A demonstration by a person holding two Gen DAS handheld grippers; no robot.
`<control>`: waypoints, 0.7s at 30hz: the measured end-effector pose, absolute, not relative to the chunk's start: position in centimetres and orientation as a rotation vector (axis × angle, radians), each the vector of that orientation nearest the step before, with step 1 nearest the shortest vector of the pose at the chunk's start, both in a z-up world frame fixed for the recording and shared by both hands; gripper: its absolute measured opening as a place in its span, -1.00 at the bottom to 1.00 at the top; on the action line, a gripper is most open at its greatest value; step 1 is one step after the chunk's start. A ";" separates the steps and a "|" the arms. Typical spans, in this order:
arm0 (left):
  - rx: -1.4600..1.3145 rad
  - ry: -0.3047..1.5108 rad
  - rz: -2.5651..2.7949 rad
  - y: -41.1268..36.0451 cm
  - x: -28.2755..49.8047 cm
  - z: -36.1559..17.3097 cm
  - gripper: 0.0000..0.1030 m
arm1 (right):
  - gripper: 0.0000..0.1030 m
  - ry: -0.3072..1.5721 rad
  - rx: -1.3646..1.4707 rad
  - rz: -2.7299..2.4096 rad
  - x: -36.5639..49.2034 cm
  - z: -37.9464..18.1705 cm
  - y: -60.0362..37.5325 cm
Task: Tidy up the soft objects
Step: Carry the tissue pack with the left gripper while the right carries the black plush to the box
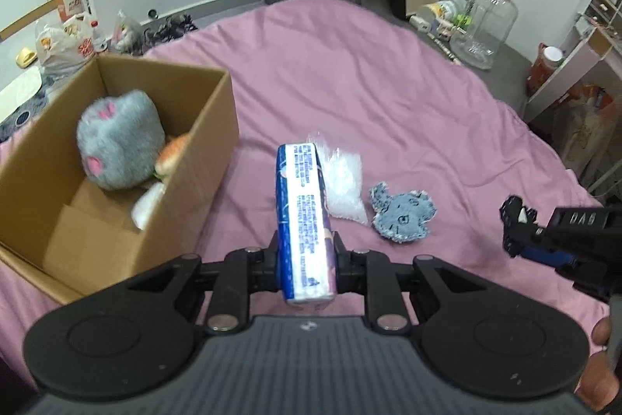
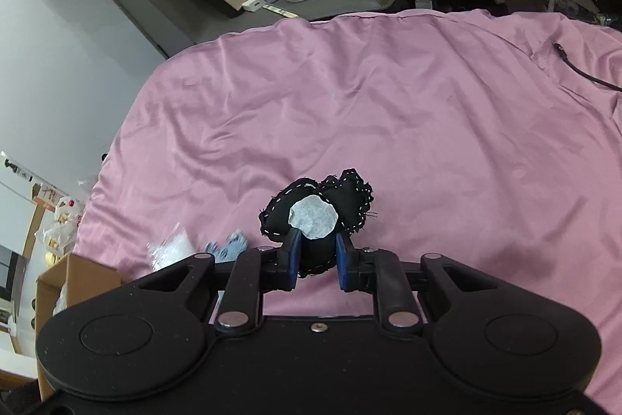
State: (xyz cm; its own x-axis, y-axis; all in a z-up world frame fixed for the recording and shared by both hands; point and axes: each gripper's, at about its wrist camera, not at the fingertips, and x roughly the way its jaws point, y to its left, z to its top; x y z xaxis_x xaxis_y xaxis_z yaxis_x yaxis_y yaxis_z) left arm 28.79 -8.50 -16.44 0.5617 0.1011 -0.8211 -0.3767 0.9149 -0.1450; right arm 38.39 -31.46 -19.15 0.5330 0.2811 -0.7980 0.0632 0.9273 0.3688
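Note:
My left gripper (image 1: pixel 306 261) is shut on a blue and white tissue pack (image 1: pixel 301 216), held upright above the pink bedsheet (image 1: pixel 388 96), just right of the open cardboard box (image 1: pixel 210 150). In the box lie a grey plush toy (image 1: pixel 116 139) and two smaller soft items. A clear plastic bag (image 1: pixel 342 181) and a blue denim patch toy (image 1: pixel 402 216) lie on the sheet ahead. My right gripper (image 2: pixel 315 259) is shut on a black stitched fabric toy (image 2: pixel 318 209) with a white patch; it also shows at the right of the left wrist view (image 1: pixel 517 232).
The bed edge runs along the far side, with a clear plastic jar (image 1: pixel 486 26) and clutter on the grey surface beyond. Shelves (image 1: pixel 583 57) stand at the right. Bags (image 1: pixel 66 45) lie on the floor behind the box. A black cable (image 2: pixel 583 72) lies on the sheet.

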 end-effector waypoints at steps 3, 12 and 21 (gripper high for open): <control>-0.321 0.926 0.269 -8.1 28.1 -15.1 -0.60 | -0.63 0.988 0.390 0.127 37.2 -18.2 -31.9; -0.325 0.895 0.199 -5.5 26.2 -11.5 -0.60 | -0.63 0.913 0.437 0.117 32.6 -15.7 -32.4; -0.327 0.851 0.170 -1.8 24.4 -8.5 -0.60 | -0.63 0.851 0.376 0.157 29.8 -12.2 -29.7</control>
State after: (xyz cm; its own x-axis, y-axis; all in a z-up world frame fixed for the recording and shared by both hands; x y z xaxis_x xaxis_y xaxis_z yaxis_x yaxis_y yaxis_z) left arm 24.35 -1.82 -8.50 0.6498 0.0169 -0.7599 -0.2757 0.9369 -0.2149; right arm 29.77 -29.74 -12.17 0.6530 0.2827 -0.7027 0.0140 0.9231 0.3844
